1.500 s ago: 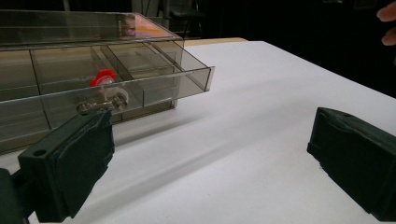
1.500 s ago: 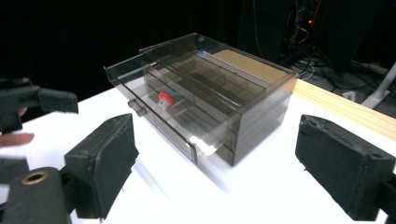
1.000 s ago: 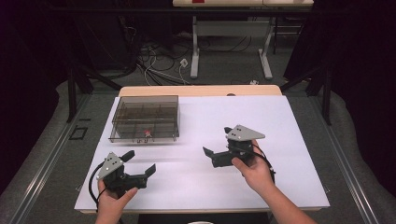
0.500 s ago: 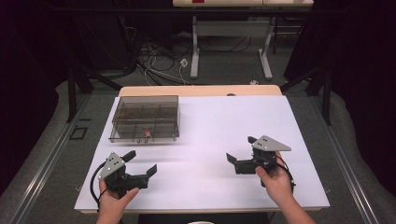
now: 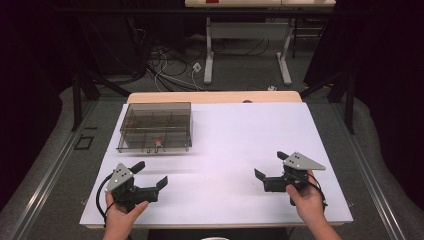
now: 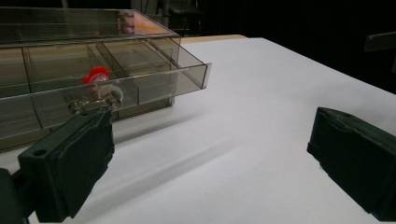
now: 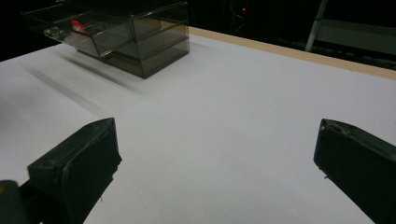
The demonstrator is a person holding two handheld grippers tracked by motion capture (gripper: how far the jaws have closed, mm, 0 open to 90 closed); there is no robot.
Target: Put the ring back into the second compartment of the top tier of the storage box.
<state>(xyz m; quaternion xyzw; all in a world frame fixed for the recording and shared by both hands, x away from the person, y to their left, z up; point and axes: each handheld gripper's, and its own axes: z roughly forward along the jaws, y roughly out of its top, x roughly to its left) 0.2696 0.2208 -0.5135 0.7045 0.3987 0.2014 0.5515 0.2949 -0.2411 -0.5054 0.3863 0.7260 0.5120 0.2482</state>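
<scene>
White table top (image 5: 225, 150) fills the middle of a dark room, with cables and a desk frame on the floor beyond its far edge. At the far left of it stands a clear plastic drawer box (image 5: 156, 127), its upper drawer (image 6: 116, 88) pulled a little way out, with a small red part (image 6: 96, 74) inside near the metal knob (image 6: 95, 103). The left gripper (image 5: 150, 175) rests near the front left corner, jaws spread wide and holding nothing, aimed toward the box. The right gripper (image 5: 270, 167) sits near the front right, well apart from the box, jaws equally wide and empty. The step in hand looks like an approach to the drawer — most likely by the left gripper, which is nearer. To do it well, bring the jaws in level with the knob, centre it between them before closing, and move along the drawer's own line so the light box does not skid — the right gripper could steady its body.
</scene>
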